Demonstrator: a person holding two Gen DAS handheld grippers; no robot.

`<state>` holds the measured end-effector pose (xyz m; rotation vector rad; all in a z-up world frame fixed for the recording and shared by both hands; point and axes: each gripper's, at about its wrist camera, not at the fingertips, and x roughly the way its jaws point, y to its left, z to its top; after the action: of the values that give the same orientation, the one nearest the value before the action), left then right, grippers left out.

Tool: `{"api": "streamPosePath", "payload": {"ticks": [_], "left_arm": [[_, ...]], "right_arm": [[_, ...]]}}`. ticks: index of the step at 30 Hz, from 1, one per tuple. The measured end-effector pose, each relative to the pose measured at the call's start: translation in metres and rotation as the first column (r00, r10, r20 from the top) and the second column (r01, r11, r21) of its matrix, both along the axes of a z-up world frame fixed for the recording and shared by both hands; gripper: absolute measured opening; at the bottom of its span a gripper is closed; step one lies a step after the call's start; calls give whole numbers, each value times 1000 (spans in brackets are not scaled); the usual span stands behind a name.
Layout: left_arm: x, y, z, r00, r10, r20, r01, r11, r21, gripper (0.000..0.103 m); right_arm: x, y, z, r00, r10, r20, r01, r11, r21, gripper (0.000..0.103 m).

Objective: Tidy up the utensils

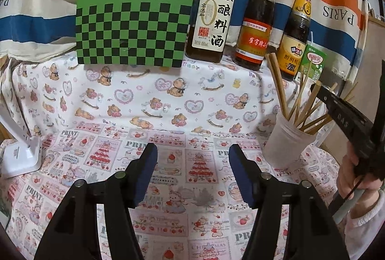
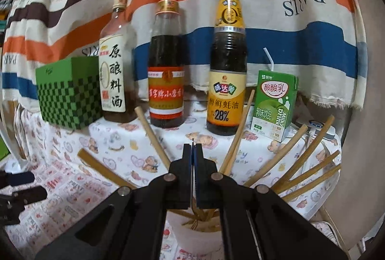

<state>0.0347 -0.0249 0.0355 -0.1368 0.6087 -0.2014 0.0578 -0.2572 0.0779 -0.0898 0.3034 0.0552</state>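
Your right tongs [image 2: 193,145] clench a thin metal utensil [image 2: 193,140] above the chopstick cup [image 2: 197,236]; your left tongs [image 1: 192,154] gape, released.

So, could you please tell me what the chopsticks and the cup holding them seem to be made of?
The chopsticks look like bamboo or light wood: matte tan, squared ends, no shine. The cup looks like frosted, translucent plastic: milky white walls, with the sticks visible through its open top in the right wrist view. It could be frosted glass; the pictures leave that open.
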Motion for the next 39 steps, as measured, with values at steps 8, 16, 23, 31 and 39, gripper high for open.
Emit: {"api": "streamPosePath", "payload": {"ticks": [8,16,23,31,39], "left_arm": [[0,3,0,1000,16,3,-15,1000,-4,61],[2,4,-1,999,41,11,-41,999,10,64],[-5,-1,-1,991,67,116,-75,995,62,85],[-6,-2,-5,976,96,194,-113,990,80,98],[-14,-8,-10,956,114,270,-142,986,85,102]], "right_arm": [[-1,3,-6,999,13,-41,-14,1000,-25,2],[-44,-8,13,998,18,58,-23,995,94,28],[-79,3,-6,992,43,120,-53,995,83,68],[-74,10,-34,992,74,106,-74,997,-6,98],[-60,-4,-42,996,78,53,-81,996,39,103]]}}
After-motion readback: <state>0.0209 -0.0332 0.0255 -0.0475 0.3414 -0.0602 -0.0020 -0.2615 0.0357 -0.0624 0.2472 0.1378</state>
